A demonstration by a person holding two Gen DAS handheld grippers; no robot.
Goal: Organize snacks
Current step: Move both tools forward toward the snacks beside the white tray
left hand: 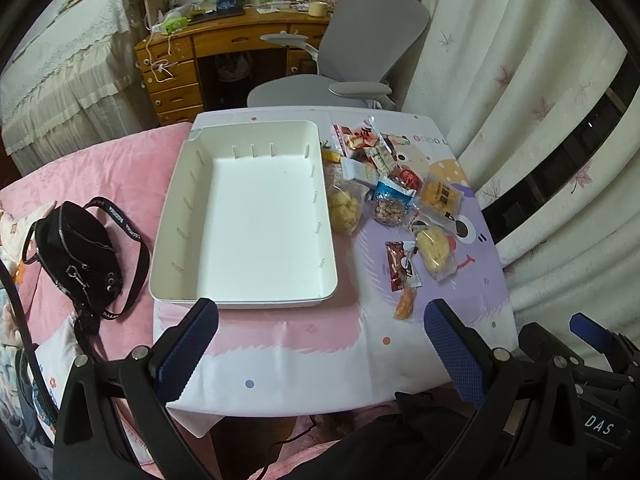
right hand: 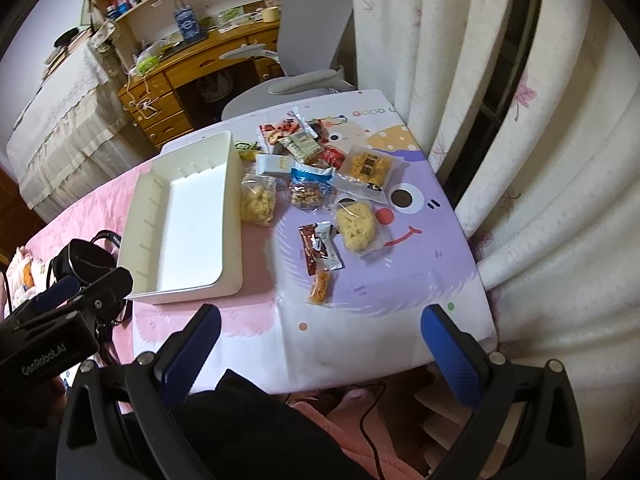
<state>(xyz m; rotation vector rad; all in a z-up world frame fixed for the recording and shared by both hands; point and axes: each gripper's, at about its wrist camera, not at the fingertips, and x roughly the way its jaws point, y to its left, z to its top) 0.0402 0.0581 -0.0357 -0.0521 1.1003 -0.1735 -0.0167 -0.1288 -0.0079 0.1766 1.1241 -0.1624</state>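
White plastic tray (left hand: 244, 216) sits empty on the desk (left hand: 304, 344), so I judge nothing is sorted yet and I'm at the very start. My left tongs (left hand: 320, 344) hang apart over the near desk edge, holding nothing, the tray just ahead of them. My right tongs (right hand: 320, 344) are spread wide and empty too. The snack pile (right hand: 320, 184) lies right of the tray, ahead of my right tongs and well clear of them. Nearest to me is the small orange packet (right hand: 319, 287), then the brown-and-white wrapper (right hand: 320, 246) just beyond it. Next move, I reckon: reach forward with the right, close on that orange packet, carry it left into the tray.
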